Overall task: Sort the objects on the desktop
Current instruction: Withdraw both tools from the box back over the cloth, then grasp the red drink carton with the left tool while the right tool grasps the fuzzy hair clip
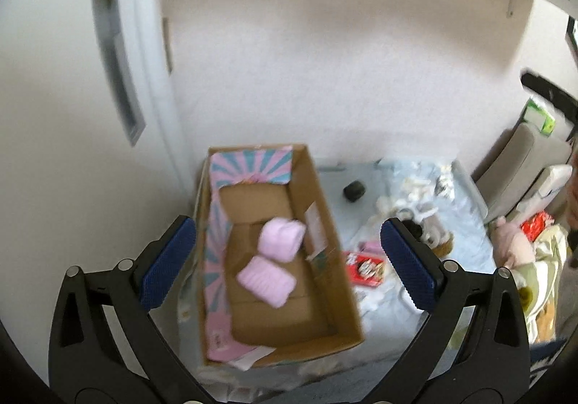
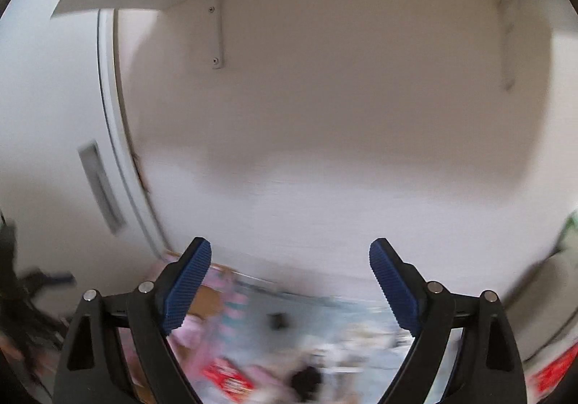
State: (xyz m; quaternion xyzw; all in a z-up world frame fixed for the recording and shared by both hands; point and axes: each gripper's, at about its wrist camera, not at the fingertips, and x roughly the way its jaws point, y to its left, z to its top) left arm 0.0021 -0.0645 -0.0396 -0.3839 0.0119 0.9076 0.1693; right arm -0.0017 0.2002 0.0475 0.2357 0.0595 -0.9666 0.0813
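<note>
Jaws of the left gripper (image 1: 289, 259) gape empty above the open brown cardboard box (image 1: 325, 216), where two pink fluffy bundles (image 1: 274, 256) lie; the right gripper (image 2: 290, 283) spreads empty too.

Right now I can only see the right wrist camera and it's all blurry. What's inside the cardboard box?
Observer: Two soft pink bundles lie on the floor of the cardboard box, one against the other.
Operator: Is the other grabber holding anything?
Observer: No. The left gripper hangs open above the box, with nothing between its blue pads.
Operator: What's that red thing beside the box?
Observer: A flat red packet lying on the light blue cloth, just right of the box wall.
Operator: Anything else out there?
Observer: A small dark round object sits alone on the cloth, further back.
</note>
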